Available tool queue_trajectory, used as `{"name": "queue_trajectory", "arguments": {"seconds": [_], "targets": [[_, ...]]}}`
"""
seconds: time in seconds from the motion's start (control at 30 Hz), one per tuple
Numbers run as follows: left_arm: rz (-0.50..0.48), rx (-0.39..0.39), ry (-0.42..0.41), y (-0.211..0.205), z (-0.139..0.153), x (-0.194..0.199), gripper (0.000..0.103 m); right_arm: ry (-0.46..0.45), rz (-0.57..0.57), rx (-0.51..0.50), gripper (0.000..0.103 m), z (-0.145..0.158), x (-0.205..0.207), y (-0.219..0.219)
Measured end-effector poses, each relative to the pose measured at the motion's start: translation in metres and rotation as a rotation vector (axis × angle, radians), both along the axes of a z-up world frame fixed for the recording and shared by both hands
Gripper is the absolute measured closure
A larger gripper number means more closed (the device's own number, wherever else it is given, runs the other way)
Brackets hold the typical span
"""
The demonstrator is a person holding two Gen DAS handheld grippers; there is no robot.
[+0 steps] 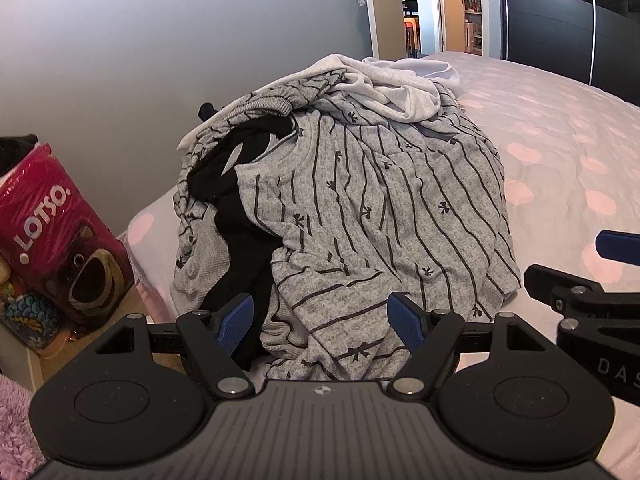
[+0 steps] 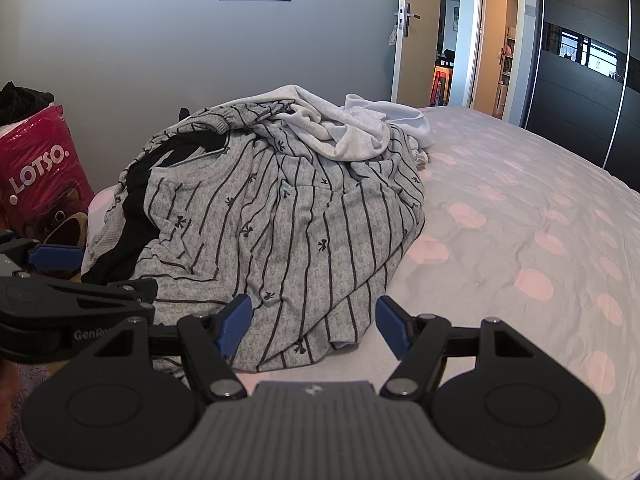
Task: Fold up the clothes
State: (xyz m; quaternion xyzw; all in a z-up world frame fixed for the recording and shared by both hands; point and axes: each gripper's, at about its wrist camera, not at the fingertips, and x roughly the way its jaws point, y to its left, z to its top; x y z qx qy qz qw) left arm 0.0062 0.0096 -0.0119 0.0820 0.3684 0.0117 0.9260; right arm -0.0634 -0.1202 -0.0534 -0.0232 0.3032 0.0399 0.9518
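Observation:
A heap of clothes lies on the bed: a grey garment with black stripes and small bows (image 1: 360,200) (image 2: 288,216) on top, a black garment (image 1: 240,208) (image 2: 136,208) at its left, a white one (image 1: 392,80) (image 2: 344,124) at the back. My left gripper (image 1: 322,320) stands open just in front of the heap's near edge, with the grey fabric lying between its blue pads but not pinched. My right gripper (image 2: 314,322) is open at the heap's front right corner, over the grey hem. Each gripper shows at the edge of the other's view.
The bed has a pale cover with pink dots (image 2: 520,240), open to the right of the heap. A pink LOTSO bag (image 1: 52,232) (image 2: 40,176) stands left of the bed by the grey wall. An open doorway (image 2: 440,48) and a dark wardrobe (image 2: 580,80) lie beyond.

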Motion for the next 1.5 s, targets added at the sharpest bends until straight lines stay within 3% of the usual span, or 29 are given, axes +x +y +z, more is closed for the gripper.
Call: {"name": "queue_trajectory", "arguments": {"seconds": [0.3,0.37,0.6,0.8,0.97,1.0,1.17,1.2,1.27,1.37,1.5], "targets": [[-0.012,-0.005,0.028,0.006,-0.014,0.01,0.035,0.019,0.024,-0.002,0.036,-0.012,0.01,0.007],[-0.014,-0.004,0.033,0.006,-0.016,0.014,0.036,0.028,0.026,-0.005,0.041,-0.017,0.014,0.009],[-0.012,-0.033,0.057,0.006,-0.026,0.031,0.041,0.079,0.011,0.017,0.044,-0.038,0.035,0.009],[-0.011,-0.01,0.08,0.002,-0.037,0.043,0.041,0.113,0.019,0.025,0.044,-0.054,0.052,0.013],[-0.022,-0.022,0.089,0.001,-0.043,0.051,0.044,0.134,0.028,0.019,0.059,-0.066,0.066,0.02],[-0.024,-0.022,0.09,0.001,-0.044,0.053,0.046,0.14,0.03,0.015,0.061,-0.068,0.069,0.021],[-0.042,-0.042,0.092,0.001,-0.047,0.055,0.074,0.165,0.031,0.008,0.1,-0.077,0.076,0.021],[-0.05,-0.045,0.087,0.0,-0.046,0.055,0.078,0.165,0.031,0.007,0.103,-0.077,0.076,0.021],[-0.067,-0.056,0.077,0.0,-0.044,0.053,0.095,0.155,0.028,0.013,0.103,-0.075,0.074,0.019],[-0.1,-0.102,0.056,0.001,-0.039,0.048,0.098,0.137,0.023,0.031,0.1,-0.064,0.069,0.016],[-0.221,-0.137,0.003,-0.004,-0.027,0.03,0.099,0.103,0.045,0.067,0.097,-0.047,0.064,0.013]]}}
